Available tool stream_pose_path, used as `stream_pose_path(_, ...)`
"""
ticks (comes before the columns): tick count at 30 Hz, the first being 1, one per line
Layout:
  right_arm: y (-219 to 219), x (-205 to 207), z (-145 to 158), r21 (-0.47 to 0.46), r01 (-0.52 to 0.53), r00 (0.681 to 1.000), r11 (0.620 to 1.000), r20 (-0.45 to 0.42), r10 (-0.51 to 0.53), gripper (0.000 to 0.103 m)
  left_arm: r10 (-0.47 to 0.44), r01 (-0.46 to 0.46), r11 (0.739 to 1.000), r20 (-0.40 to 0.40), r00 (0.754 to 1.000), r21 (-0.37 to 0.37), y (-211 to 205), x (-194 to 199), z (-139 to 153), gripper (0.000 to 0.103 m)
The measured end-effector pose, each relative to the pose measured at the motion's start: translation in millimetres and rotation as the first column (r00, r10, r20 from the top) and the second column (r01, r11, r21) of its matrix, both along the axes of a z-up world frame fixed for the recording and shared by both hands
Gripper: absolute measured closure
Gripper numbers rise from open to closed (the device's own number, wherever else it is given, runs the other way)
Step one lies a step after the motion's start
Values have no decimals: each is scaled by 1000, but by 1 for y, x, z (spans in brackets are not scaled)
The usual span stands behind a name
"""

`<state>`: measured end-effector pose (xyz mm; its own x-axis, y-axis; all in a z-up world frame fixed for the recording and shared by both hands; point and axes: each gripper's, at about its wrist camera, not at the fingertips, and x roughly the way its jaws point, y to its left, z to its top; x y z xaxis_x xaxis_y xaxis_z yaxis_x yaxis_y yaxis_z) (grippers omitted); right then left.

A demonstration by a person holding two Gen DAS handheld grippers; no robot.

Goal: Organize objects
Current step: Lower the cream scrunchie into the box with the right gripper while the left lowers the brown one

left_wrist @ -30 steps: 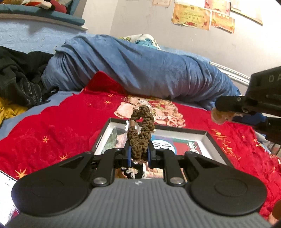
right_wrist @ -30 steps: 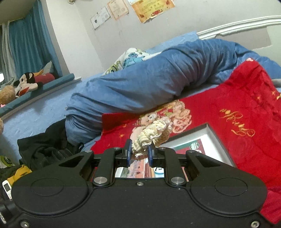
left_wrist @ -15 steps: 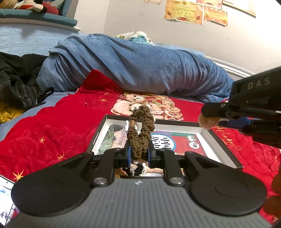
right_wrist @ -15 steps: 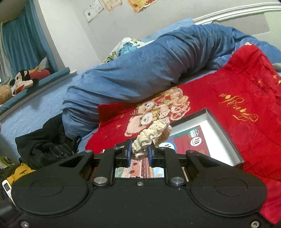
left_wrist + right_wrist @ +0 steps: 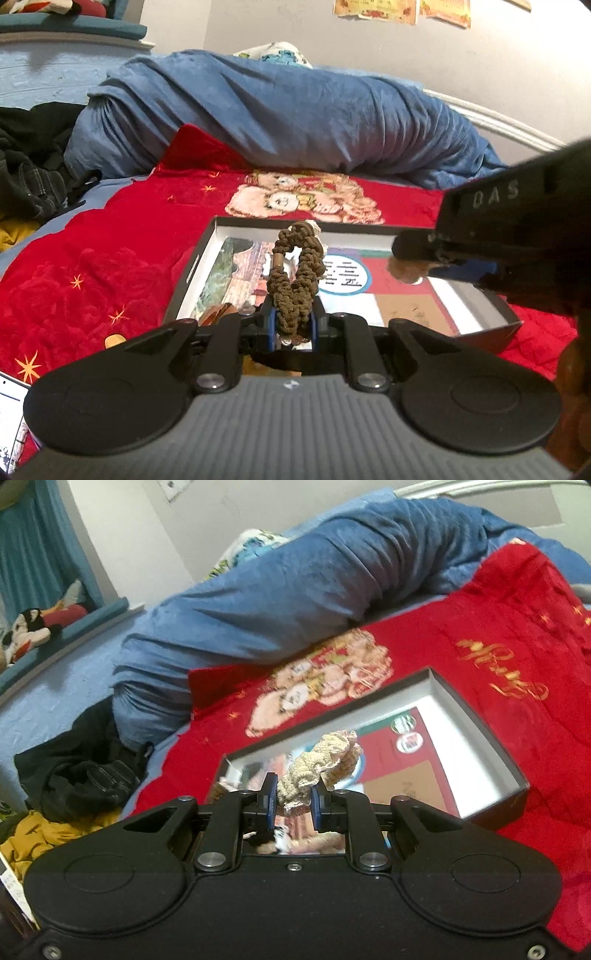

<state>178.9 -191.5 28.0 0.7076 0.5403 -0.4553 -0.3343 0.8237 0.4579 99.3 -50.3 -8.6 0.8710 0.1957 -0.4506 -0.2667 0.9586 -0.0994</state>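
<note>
A bed (image 5: 44, 229) fills the room under a pale wall (image 5: 369, 48) hung with paper certificates (image 5: 373, 9); a rumpled blue duvet (image 5: 280, 114) lies along its far edge, dark clothes (image 5: 85, 771) are heaped at its left edge, and a red blanket (image 5: 110, 258) with a bear print (gold stars scattered over it) covers the middle. On the blanket sits a shallow open box (image 5: 491, 764) with printed cards inside. Over the box, the left tongs (image 5: 292, 325) pinch a brown crocheted scrunchie (image 5: 295, 273), and the right tongs (image 5: 293, 801) pinch a cream crocheted scrunchie (image 5: 317, 764).
</note>
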Motion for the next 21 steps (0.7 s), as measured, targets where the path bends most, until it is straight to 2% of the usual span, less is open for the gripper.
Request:
stream_pose_path(7,0,5,-17,13,2,999,1000,-37,-1,85,2,-2,1000,-15,1000,0,6,5,-2,82)
stream_pose_path(21,20,13,-28,-17,-43,997,999,-69,42,85,-33,34,999,-45,998,29,2,12,-12,81)
